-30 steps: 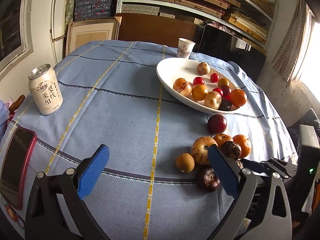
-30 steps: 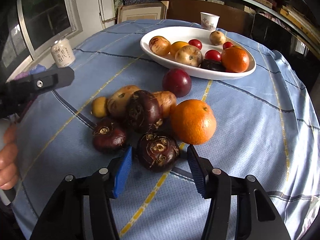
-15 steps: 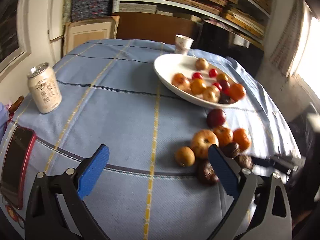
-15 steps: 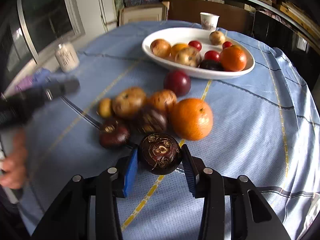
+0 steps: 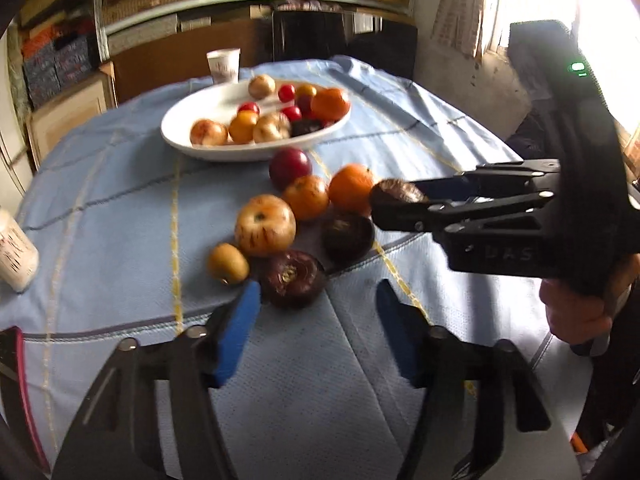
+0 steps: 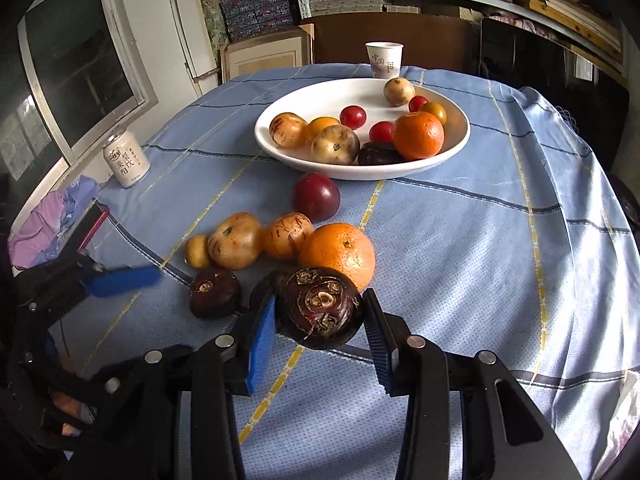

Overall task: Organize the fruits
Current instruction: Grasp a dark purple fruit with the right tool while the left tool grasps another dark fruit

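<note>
My right gripper (image 6: pixel 320 322) is shut on a dark brown round fruit (image 6: pixel 320 306), held just above the cloth; in the left wrist view the same fruit (image 5: pixel 396 192) sits in those black jaws. My left gripper (image 5: pixel 318 314) is closing, with nothing between its blue pads. Another dark fruit (image 5: pixel 292 278) lies just beyond its tips. Loose on the cloth are an orange (image 6: pixel 338 254), a red plum (image 6: pixel 316 196), two tan striped fruits (image 6: pixel 236 240), a small yellow one (image 6: pixel 196 252) and a dark one (image 6: pixel 214 292). The white bowl (image 6: pixel 280 148) behind them holds several fruits.
A drink can (image 6: pixel 126 160) stands at the table's left edge and a paper cup (image 6: pixel 384 58) behind the bowl. A red-cased phone (image 5: pixel 12 380) lies near the front left edge. A person's hand (image 5: pixel 576 312) holds the right gripper. Shelves line the back wall.
The right gripper closed on the dark brown fruit and lifted it slightly. The left gripper swung right toward the fruit pile, rolled, and its jaws narrowed from wide open.
</note>
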A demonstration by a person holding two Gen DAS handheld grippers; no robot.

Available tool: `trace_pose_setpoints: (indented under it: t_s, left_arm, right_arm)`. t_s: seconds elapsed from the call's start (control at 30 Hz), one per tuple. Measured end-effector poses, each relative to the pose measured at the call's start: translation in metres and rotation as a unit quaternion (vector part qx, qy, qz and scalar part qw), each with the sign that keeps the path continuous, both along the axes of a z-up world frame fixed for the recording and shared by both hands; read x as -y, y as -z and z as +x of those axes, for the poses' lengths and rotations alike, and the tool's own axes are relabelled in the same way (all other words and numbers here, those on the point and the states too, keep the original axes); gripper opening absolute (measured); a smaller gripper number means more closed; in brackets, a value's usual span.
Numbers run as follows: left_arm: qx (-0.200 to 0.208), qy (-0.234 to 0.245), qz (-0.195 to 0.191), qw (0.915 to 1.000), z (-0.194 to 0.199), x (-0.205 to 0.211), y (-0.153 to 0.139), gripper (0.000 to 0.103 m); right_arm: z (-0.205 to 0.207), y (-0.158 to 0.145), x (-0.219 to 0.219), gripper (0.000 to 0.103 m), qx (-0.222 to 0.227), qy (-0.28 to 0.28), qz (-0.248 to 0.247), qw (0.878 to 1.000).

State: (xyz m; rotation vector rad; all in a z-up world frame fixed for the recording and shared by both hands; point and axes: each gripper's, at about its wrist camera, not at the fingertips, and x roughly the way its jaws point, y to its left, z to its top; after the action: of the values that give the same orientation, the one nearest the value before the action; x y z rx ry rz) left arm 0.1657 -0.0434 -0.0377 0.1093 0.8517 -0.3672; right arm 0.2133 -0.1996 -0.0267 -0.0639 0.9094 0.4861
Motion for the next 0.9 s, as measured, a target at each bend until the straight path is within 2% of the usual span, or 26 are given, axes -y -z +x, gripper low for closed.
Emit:
trace_pose_setpoints:
  t_s: [0.13, 0.43, 0.57, 0.73, 0.9]
  left_arm:
    - [-0.035, 0.004, -0.011, 0.9993, 0.012, 0.001, 0.01, 0.044]
    - [-0.042, -0.032, 0.002, 0.9986, 0.031, 0.0, 0.015, 0.044]
    - [-0.063, -0.035, 0.011, 0.9973, 0.042, 0.003, 0.022, 0.044]
    - [-0.06, -0.035, 0.03, 0.9972, 0.048, 0.011, 0.025, 0.043]
    - [-0.06, -0.034, 0.022, 0.9974, 0.045, 0.008, 0.023, 0.042]
  right_arm:
    - [-0.001, -0.003, 0.003, 0.043, 0.002, 0.004, 0.005, 1.0]
    - [-0.003, -0.005, 0.004, 0.043, 0.007, 0.005, 0.006, 1.0]
    - [-0.004, -0.004, 0.004, 0.043, 0.007, 0.005, 0.005, 1.0]
    - [-0.003, -0.004, 0.004, 0.043, 0.005, 0.009, 0.002, 1.0]
    - [-0.003, -0.003, 0.004, 0.043, 0.005, 0.006, 0.002, 1.0]
